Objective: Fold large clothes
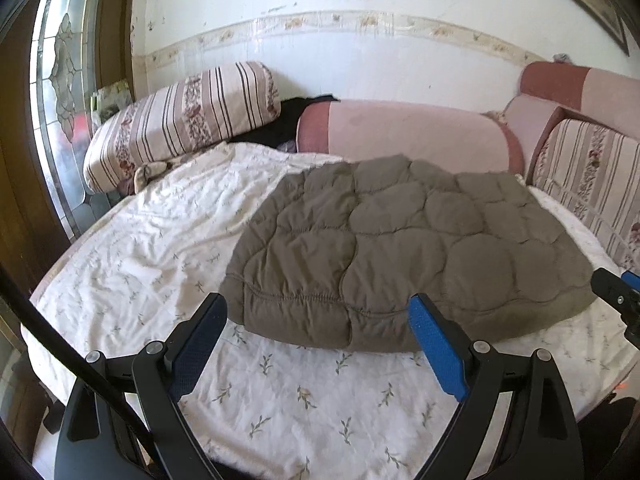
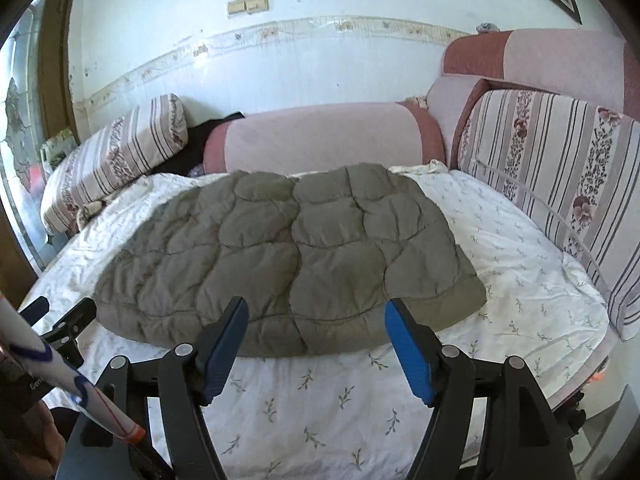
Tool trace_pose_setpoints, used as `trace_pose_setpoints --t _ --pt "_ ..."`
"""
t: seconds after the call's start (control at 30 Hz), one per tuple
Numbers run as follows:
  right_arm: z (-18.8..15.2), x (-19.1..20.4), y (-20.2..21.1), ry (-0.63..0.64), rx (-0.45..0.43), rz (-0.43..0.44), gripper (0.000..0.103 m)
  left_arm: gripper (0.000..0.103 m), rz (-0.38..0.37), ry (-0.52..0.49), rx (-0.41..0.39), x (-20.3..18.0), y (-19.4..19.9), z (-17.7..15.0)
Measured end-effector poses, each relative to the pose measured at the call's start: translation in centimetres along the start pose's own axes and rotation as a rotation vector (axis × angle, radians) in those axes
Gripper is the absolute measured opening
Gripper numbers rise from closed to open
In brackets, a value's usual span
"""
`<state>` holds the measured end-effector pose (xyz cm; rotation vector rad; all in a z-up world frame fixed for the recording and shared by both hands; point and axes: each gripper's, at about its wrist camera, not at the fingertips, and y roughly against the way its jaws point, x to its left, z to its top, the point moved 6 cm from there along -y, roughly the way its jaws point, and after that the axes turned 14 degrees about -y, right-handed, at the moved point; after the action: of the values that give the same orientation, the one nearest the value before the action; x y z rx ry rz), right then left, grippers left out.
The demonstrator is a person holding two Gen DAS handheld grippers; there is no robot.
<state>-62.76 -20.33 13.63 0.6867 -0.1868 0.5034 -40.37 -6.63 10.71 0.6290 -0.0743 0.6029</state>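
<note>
1. Holding my left gripper (image 1: 316, 312) low over the bed's near edge, I had its jaws spread wide with nothing between the blue pads; the near hem of the jacket lay just past the fingertips, not touched.
2. My right gripper (image 2: 316, 316) hung the same way beside it, jaws wide apart and empty, its tips short of the jacket's front edge. In the left wrist view a bit of it showed at the right border, and in the right wrist view part of the left one showed at the left border.
3. A white stick with blue marks and an orange tip (image 2: 72, 392) crossed the lower left corner of the right wrist view; I could not tell what it was.
4. The white sheet with small leaf sprigs (image 1: 280, 392) covered the bed under both grippers, wrinkled toward the left.
5. The quilted olive-brown jacket (image 1: 400, 240) lay folded into a thick, roughly rectangular pad in the middle of the sheet, resting flat, its elastic hem toward me.
6. Behind it a long pink bolster with darker red ends (image 1: 408, 132) lay along the wall.
7. A striped floral pillow (image 1: 180, 120) leaned at the far left, with dark cloth (image 1: 288, 120) between it and the bolster.
8. A striped floral cushion (image 2: 560, 184) stood along the right side, pink cushions stacked behind it.
9. Farthest off, the white wall carried a floral border strip (image 2: 320, 32) and a pair of switches (image 2: 248, 4).
</note>
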Motion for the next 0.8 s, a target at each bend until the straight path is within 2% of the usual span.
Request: trace_pose_setpoints --t 0.2,0.3,0.67,0.8 --pt "1.5 1.0 4.1 -0.006 -0.048 0.036 0.088 0.092 0.008 0.012 -0.082 0.9 4.8 2.0" --pt "2.2 1.5 6.3 -0.003 -0.075 0.053 0.091 0.096 0.009 0.021 -0.106 1.3 6.7 2.9" --pt "3.7 4.2 14.2 0.035 -0.187 0.12 0.099 0.101 0.05 0.01 -0.211 2.5 14.1 5.4" --pt "4.0 4.8 17.2 0.037 -0.231 0.131 0.103 0.103 0.091 0.009 -0.242 3.3 16.9 5.9"
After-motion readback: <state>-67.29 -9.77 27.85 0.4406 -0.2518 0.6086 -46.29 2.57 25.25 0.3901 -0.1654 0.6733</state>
